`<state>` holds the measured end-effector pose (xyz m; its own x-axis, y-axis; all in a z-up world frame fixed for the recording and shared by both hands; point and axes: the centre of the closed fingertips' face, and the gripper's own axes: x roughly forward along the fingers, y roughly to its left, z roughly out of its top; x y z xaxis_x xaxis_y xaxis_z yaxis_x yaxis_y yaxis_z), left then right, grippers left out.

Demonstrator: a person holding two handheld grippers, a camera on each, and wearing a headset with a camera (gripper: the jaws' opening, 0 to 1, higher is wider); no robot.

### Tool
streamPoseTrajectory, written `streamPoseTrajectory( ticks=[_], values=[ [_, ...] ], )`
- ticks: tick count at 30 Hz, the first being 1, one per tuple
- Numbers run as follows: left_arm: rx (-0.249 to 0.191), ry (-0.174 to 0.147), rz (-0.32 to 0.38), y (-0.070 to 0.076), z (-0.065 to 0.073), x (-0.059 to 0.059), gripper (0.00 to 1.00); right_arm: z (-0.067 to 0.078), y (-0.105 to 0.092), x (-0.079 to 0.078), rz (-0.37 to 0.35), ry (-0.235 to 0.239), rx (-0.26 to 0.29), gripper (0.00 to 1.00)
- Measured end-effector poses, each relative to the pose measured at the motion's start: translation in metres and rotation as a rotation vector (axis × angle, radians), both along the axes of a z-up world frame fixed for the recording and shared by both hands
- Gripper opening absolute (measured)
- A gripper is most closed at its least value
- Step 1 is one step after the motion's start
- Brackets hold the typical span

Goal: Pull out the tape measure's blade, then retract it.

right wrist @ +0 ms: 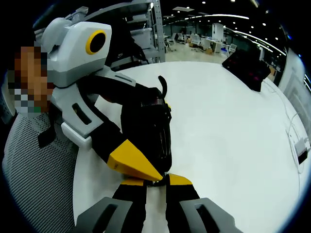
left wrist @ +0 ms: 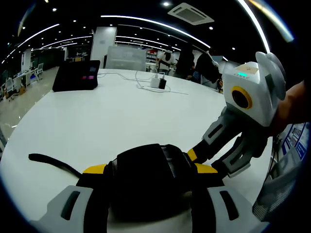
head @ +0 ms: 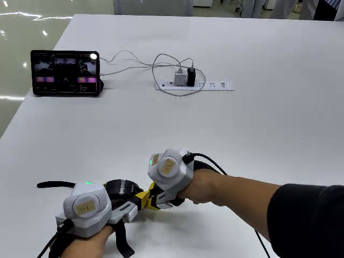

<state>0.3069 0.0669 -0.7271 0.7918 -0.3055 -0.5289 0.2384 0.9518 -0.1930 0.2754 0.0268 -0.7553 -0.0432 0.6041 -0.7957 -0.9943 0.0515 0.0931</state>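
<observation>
So the tape measure (left wrist: pixel 150 187) is a chunky black one, sitting low at the near edge of the white desk (head: pixel 247 134), right between the two grippers. The left tongs (left wrist: pixel 149 168) are clamped around its case, one yellow-tipped finger (left wrist: pixel 95 169) on each side, so the body is squeezed in between. The right tongs (right wrist: pixel 158 180) come at it from the other side, and in the right gripper view their yellow tips are pressed nearly together right at the edge of the case. Honestly I can't make out if there's a bit of blade pinched in there, it's too small to tell. No length of blade is drawn out across the desk. A black wrist strap (head: pixel 54 184) trails off from the case to the left and lies flat on the desk. Further back there's a tablet (head: pixel 65 72) propped up with its screen lit, and near it to the right a white power strip (head: pixel 215 85) with a couple of chargers plugged in, loose cables looping between the two.
</observation>
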Motion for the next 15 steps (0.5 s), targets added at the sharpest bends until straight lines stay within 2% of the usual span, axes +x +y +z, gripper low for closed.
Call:
streamPoseTrajectory(
  ticks=[9, 15],
  values=[
    [0.011, -0.013, 0.007, -0.0001, 0.0011, 0.0006, 0.65, 0.0002, -0.0011, -0.0009, -0.010, -0.001, 0.006, 0.12],
    [0.010, 0.007, -0.007, -0.0001, 0.0013, 0.0003, 0.66, -0.0003, -0.0020, 0.0000, -0.047, 0.005, 0.015, 0.12]
  ],
)
